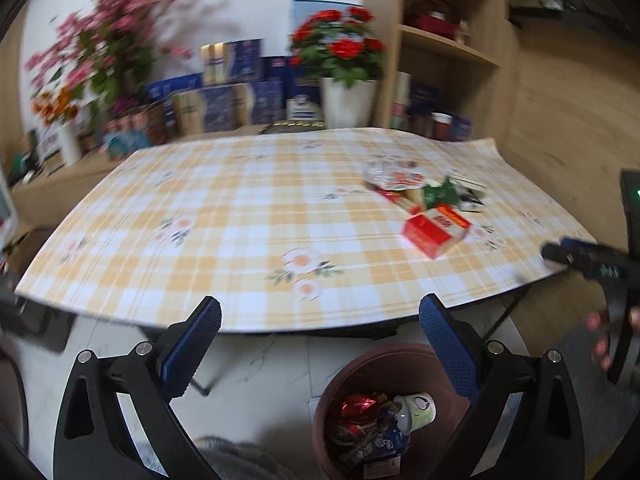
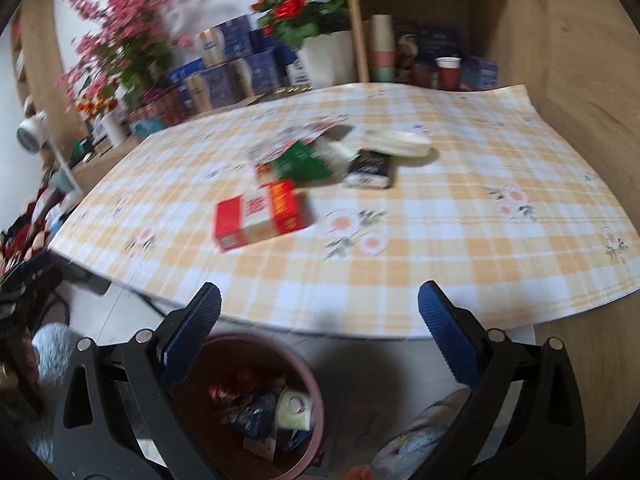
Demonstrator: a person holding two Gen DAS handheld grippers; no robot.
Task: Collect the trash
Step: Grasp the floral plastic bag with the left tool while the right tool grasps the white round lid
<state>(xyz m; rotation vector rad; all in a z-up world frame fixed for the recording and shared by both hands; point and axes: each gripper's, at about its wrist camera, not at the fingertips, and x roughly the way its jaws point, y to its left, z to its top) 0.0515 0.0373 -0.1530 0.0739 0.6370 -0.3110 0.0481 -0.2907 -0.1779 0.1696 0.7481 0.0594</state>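
Observation:
Trash lies on the checked tablecloth (image 2: 440, 240): a red carton (image 2: 260, 214), a green wrapper (image 2: 304, 164), a black packet (image 2: 370, 168), a white crumpled piece (image 2: 400, 142) and a clear printed wrapper (image 2: 288, 140). The red carton (image 1: 436, 230) and green wrapper (image 1: 440, 192) also show in the left wrist view. A brown bin (image 1: 352, 364) on the floor holds several wrappers and a cup; it also shows in the right wrist view (image 2: 316, 392). My left gripper (image 1: 320, 336) is open and empty above the bin. My right gripper (image 2: 320, 328) is open and empty near the table's front edge.
Flower pots (image 1: 348, 100), blue boxes (image 1: 232, 96) and a wooden shelf (image 1: 448, 44) with cups stand behind the table. The other gripper (image 1: 592, 264) shows at the right in the left wrist view. Floor tiles (image 1: 260, 372) lie under the table.

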